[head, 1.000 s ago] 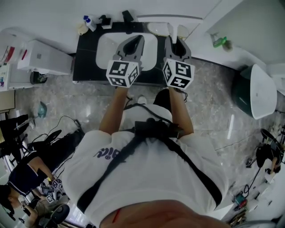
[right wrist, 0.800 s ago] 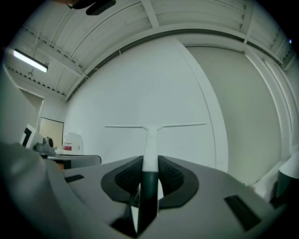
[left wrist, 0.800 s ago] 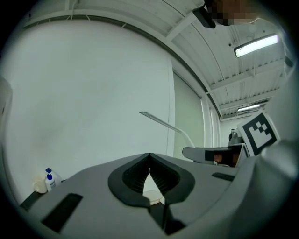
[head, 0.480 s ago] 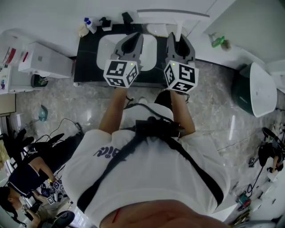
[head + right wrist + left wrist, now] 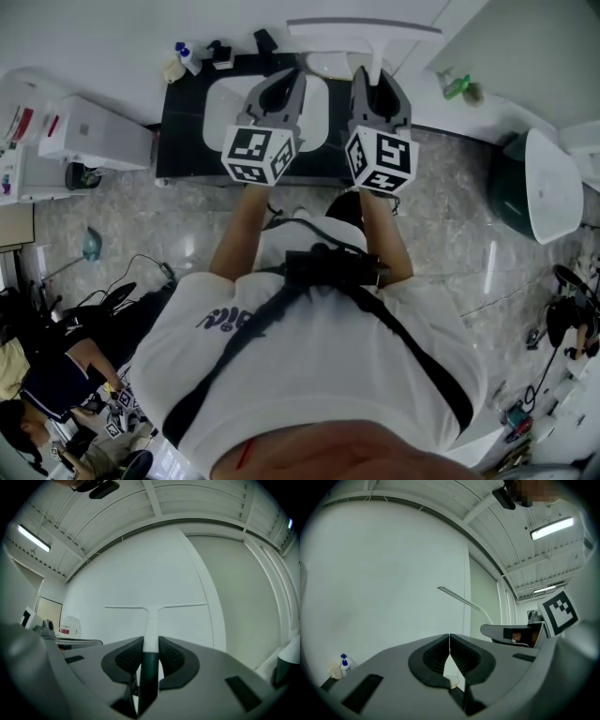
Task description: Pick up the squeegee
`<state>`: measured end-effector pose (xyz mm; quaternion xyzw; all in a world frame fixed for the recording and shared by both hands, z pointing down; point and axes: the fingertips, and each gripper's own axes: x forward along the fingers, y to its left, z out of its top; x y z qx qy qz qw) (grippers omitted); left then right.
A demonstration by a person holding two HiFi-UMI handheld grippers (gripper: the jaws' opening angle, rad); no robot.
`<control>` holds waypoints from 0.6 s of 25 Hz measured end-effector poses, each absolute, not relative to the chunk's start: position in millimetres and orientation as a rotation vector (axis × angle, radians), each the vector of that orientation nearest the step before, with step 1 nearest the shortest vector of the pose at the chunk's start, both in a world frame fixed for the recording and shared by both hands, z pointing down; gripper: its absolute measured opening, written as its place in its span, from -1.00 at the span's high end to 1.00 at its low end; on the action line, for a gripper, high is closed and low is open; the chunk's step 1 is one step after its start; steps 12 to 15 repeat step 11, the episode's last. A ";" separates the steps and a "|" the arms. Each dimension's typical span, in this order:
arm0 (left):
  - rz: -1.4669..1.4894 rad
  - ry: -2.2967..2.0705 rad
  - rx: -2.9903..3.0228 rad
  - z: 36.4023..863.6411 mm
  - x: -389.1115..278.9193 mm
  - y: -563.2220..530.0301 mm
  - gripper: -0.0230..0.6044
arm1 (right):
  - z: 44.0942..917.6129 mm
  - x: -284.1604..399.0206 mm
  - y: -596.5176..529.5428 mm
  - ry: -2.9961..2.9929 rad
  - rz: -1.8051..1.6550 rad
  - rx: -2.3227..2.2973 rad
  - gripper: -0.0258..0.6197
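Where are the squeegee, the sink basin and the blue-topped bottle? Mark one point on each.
squeegee (image 5: pixel 151 625): right gripper view, on the white upper part of its handle.
sink basin (image 5: pixel 220 117): head view, on the bare left side of the white bowl.
blue-topped bottle (image 5: pixel 189 52): head view, on its body.

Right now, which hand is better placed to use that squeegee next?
Right. The right gripper has its jaws clamped on the handle of the squeegee, blade end pointing away. The left gripper has its jaws shut on nothing.
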<state>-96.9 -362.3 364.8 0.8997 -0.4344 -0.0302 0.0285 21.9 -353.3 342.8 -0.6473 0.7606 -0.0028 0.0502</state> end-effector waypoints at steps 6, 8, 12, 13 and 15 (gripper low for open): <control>-0.115 -1.353 2.774 356.7 -100.3 -362.6 0.89 | 340.4 18.4 -353.8 2.324 0.001 -1.968 0.62; -0.119 -1.354 2.776 354.8 -100.2 -363.2 0.89 | 340.4 18.0 -354.2 2.326 0.001 -1.971 0.62; -0.125 -1.356 2.776 353.0 -101.1 -364.1 0.89 | 341.2 16.6 -354.1 2.331 -0.002 -1.974 0.62; -0.125 -1.356 2.776 353.0 -101.1 -364.1 0.89 | 341.2 16.6 -354.1 2.331 -0.002 -1.974 0.62; -0.125 -1.356 2.776 353.0 -101.1 -364.1 0.89 | 341.2 16.6 -354.1 2.331 -0.002 -1.974 0.62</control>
